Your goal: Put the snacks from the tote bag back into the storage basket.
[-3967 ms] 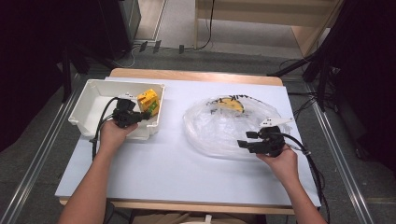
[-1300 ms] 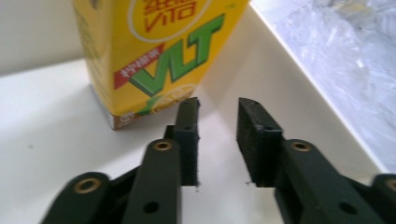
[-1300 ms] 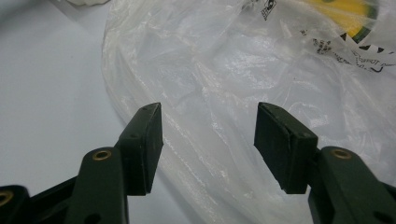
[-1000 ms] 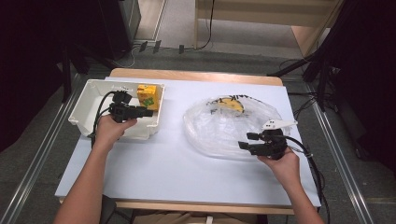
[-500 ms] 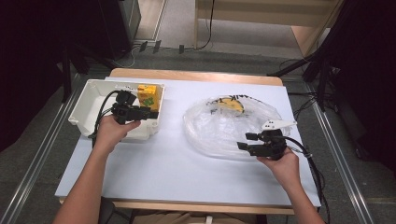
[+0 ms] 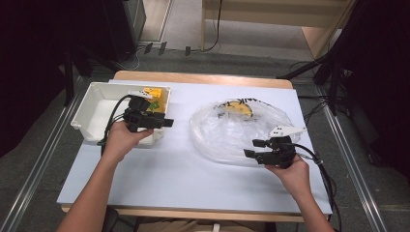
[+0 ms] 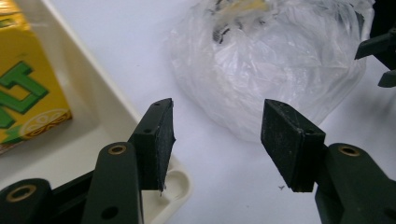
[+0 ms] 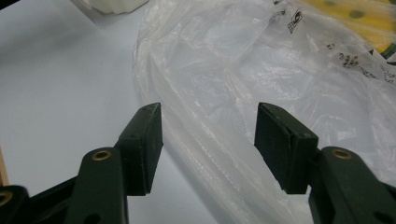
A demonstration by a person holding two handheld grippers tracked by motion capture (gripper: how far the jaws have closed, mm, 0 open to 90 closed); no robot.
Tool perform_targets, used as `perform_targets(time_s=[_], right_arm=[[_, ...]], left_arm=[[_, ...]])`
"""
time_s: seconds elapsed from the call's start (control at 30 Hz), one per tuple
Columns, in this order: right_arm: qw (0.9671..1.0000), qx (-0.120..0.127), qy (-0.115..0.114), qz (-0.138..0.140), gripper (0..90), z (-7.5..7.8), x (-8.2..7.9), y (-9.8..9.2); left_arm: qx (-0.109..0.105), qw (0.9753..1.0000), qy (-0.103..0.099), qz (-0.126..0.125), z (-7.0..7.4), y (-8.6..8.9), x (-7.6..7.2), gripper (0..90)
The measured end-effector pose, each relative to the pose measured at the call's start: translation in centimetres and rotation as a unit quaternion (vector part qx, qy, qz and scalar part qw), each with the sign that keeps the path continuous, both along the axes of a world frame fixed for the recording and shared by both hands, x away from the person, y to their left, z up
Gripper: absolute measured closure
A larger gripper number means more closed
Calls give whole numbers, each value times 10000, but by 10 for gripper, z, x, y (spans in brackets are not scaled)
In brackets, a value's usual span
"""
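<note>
A clear plastic bag (image 6: 227, 133) lies crumpled on the white table, with a yellow item (image 6: 240, 110) inside near its far side. My right gripper (image 6: 252, 148) stands open at the bag's near right edge, its jaws (image 8: 208, 140) astride a fold of the bag (image 8: 261, 70) without pinching it. My left gripper (image 6: 167, 122) is open and empty over the right rim of the white tray (image 6: 94, 113), pointing toward the bag (image 7: 271, 60). A yellow carton with green print (image 7: 23, 88) rests in the tray's far right corner (image 6: 153, 94).
The tray rim (image 7: 180, 182) sits just under my left gripper's left jaw. Bare table lies between tray and bag and along the front edge (image 6: 193, 183). Cables trail from both grippers. The right gripper's tips (image 7: 380, 56) show beyond the bag.
My left gripper has shifted to the right, from over the carton in the tray to the tray's right rim. The right gripper and the bag have stayed put.
</note>
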State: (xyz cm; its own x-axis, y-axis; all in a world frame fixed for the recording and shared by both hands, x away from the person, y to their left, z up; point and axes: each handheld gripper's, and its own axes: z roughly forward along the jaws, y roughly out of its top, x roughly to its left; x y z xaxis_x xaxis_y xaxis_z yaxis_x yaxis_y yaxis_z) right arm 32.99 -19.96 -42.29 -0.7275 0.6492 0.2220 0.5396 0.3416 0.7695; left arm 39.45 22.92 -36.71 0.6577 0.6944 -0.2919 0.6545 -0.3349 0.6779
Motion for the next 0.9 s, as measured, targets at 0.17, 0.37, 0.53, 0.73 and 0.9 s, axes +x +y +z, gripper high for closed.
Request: perform_targets(time_s=[0.17,0.37,0.53,0.73,0.9], right_arm=[[10000,-6,-4,16,426,0,-3,1],[10000,25,15,18,424,0,-3,1],[10000,26,24,27,424,0,-3,2],[10000,8,23,34,425,0,-3,2],[10000,2,17,48,425,0,-3,2]], left_arm=[[83,9999,-67,-86,2,-14,-5,446],[55,9995,-109,-295,4,-29,-10,445],[50,9989,-97,-458,-1,-42,-16,444],[-143,9974,24,-710,-6,-55,-23,444],[-169,9971,-7,-738,-9,-60,-28,446]])
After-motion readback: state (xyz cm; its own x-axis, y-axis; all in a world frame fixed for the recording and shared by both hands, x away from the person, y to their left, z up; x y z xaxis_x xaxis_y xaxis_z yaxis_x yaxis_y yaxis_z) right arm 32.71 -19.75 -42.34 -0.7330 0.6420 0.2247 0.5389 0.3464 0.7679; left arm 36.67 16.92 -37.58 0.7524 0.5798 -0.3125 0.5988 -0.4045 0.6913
